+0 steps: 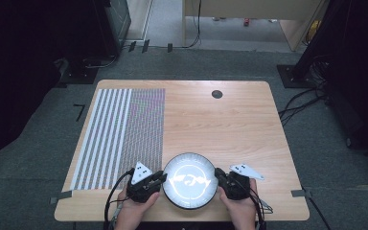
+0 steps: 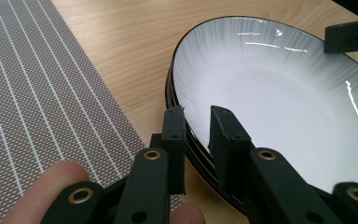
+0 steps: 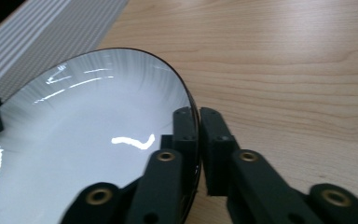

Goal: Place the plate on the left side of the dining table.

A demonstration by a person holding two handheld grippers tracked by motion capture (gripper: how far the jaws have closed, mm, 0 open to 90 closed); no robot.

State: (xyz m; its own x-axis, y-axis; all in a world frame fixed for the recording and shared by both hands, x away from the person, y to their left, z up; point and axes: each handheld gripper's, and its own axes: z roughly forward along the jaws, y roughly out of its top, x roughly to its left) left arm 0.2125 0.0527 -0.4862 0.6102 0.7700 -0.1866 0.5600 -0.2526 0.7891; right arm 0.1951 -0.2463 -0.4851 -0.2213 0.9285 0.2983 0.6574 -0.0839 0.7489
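A white plate (image 1: 190, 165) with a dark rim lies near the front edge of the wooden table (image 1: 230, 124). My left gripper (image 1: 162, 176) holds its left edge. In the left gripper view the jaws (image 2: 196, 112) straddle the rim, one outside and one on the white inside (image 2: 270, 93), shut on it. My right gripper (image 1: 217, 175) is at the plate's right edge. In the right gripper view its jaws (image 3: 198, 112) pinch the thin dark rim, with the plate (image 3: 84, 121) spreading to the left. Each gripper view shows a tip of the other gripper at the far rim.
A striped woven placemat (image 1: 120, 136) covers the table's left part, close to the plate's left side (image 2: 37, 93). A small dark round grommet (image 1: 217, 94) sits near the far edge. The person's hands come in over the front edge. Bare wood lies beyond and right of the plate.
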